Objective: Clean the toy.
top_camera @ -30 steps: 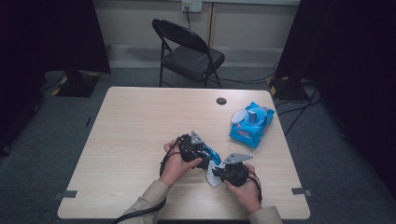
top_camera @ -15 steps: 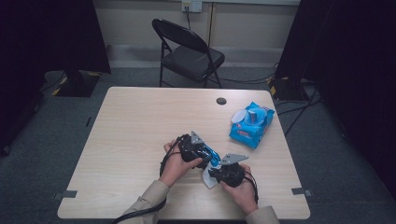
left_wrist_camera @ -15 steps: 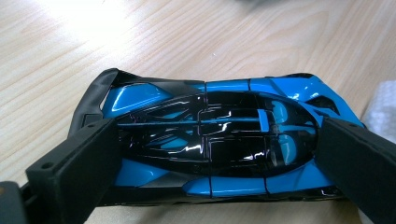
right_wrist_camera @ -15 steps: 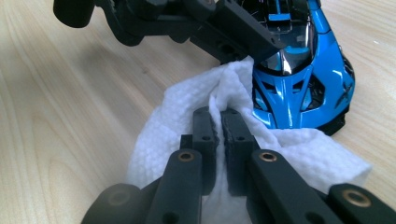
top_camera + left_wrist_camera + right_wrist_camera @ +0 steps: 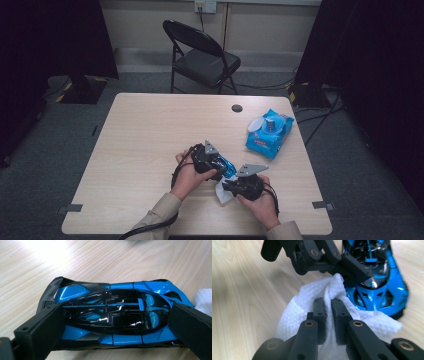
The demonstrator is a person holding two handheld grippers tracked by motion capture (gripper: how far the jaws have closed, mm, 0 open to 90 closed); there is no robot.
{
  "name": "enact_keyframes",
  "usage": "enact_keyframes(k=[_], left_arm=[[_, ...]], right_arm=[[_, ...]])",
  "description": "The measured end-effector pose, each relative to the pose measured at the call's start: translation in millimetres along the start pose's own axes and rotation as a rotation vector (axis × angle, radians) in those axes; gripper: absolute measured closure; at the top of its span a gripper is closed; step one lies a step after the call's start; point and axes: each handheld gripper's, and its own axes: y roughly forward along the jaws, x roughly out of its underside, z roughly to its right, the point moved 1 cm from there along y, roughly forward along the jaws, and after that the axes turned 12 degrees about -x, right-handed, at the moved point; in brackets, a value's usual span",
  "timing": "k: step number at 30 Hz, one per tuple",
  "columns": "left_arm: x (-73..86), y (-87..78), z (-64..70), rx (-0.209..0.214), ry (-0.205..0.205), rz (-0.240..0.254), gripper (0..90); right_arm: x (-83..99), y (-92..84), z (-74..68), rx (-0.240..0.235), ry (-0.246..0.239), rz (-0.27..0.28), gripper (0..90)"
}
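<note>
On the wooden table (image 5: 150, 130), left tool (image 5: 112, 315) clamps the toy car (image 5: 115, 312); right tool (image 5: 328, 312) apparently pinches the wipe (image 5: 297, 307).

We see the table (image 5: 150, 130) lit from above amid dark surroundings — dim and soft in the high view; up close, glare whitens the wood and streaks the car (image 5: 112, 315) — near jaws blur.

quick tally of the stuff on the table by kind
toy car: 1
white wipe: 1
blue pack of wipes: 1
small black round thing: 1
total: 4
</note>
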Motion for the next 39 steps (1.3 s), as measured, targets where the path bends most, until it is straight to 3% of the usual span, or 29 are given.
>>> enact_keyframes(k=[4,9,13,18,21,30,35,39], left_arm=[[0.1,0.0,0.2,0.000,-0.003,0.001,0.0],[-0.3,-0.1,0.1,0.001,0.001,-0.004,0.0],[-0.6,-0.2,0.0,0.001,0.003,-0.008,0.0],[-0.4,-0.2,0.1,0.000,0.002,-0.005,0.0],[-0.4,-0.1,0.1,0.001,0.002,-0.005,0.0],[0.1,-0.1,0.3,-0.001,0.001,0.000,0.0],[0.7,-0.2,0.4,-0.001,-0.001,0.004,0.0],[0.7,-0.2,0.8,-0.001,0.001,0.007,0.0]], right_arm=[[-1.3,-14.1,2.4,0.005,-0.002,0.009,82.1],[-0.5,-32.6,13.4,0.026,0.040,0.060,80.2],[3.6,-39.5,21.3,0.052,0.074,0.052,78.6],[8.5,-42.2,26.3,0.097,0.093,0.031,63.2],[10.0,-43.1,27.9,0.090,0.102,0.016,54.8],[13.8,-48.6,26.4,0.118,0.076,-0.039,50.7],[23.0,-47.5,31.1,0.125,0.126,-0.012,51.4],[28.9,-37.7,33.2,0.159,0.119,-0.042,53.0]])
